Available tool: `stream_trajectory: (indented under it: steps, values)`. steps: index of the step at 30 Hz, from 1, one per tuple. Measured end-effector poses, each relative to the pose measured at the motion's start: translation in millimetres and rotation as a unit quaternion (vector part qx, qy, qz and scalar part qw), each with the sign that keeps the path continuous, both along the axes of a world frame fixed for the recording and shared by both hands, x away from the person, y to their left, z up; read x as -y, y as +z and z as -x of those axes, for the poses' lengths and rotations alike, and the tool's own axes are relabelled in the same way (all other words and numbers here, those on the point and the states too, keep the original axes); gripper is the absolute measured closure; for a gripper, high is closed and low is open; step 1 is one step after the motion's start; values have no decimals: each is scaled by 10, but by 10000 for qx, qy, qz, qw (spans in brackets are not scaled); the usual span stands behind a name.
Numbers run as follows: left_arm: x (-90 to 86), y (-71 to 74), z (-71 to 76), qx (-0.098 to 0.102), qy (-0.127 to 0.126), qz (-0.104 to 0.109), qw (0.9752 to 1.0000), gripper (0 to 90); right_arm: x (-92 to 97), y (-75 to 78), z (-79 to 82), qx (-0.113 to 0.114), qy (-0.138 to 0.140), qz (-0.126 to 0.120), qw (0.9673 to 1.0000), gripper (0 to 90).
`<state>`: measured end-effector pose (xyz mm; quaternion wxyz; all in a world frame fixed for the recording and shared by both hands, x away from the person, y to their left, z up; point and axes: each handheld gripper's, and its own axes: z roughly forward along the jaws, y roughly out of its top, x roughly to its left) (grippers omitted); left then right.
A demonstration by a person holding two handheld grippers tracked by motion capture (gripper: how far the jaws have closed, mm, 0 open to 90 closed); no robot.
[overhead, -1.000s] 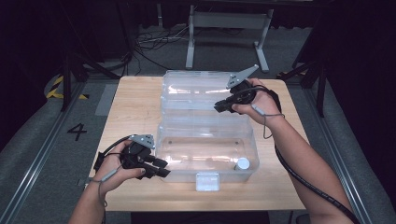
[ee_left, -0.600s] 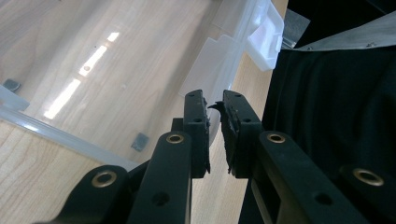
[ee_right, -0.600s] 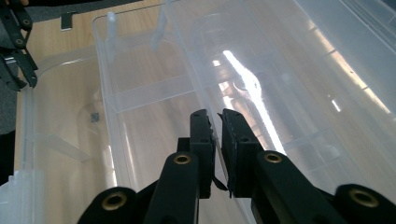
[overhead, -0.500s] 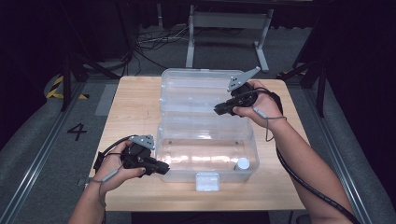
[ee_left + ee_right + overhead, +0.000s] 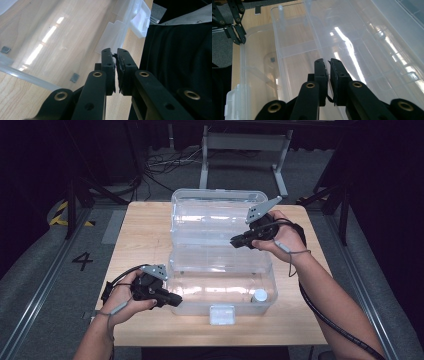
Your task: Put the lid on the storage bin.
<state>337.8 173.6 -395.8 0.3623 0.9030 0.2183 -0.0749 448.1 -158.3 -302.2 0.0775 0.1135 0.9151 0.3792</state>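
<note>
Bright overhead glare on plastic — dark surroundings.

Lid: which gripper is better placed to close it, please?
Probably right: the right gripper is at the open lid; the left gripper, jaws just closing on nothing, sits by the box.

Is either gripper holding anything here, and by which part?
Nothing is held: the left gripper and right gripper are shut with nothing between them, beside the clear box.

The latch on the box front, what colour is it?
White latch; clearest in the high view.
</note>
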Motion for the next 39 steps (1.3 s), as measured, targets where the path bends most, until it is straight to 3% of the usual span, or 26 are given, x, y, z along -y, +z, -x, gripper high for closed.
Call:
stream_trajectory:
  steps: [39]
  values:
    - [14, 7, 14, 12, 53, -28, 10000, 844, 49, -43, 387, 27, 364, 98, 9993, 867]
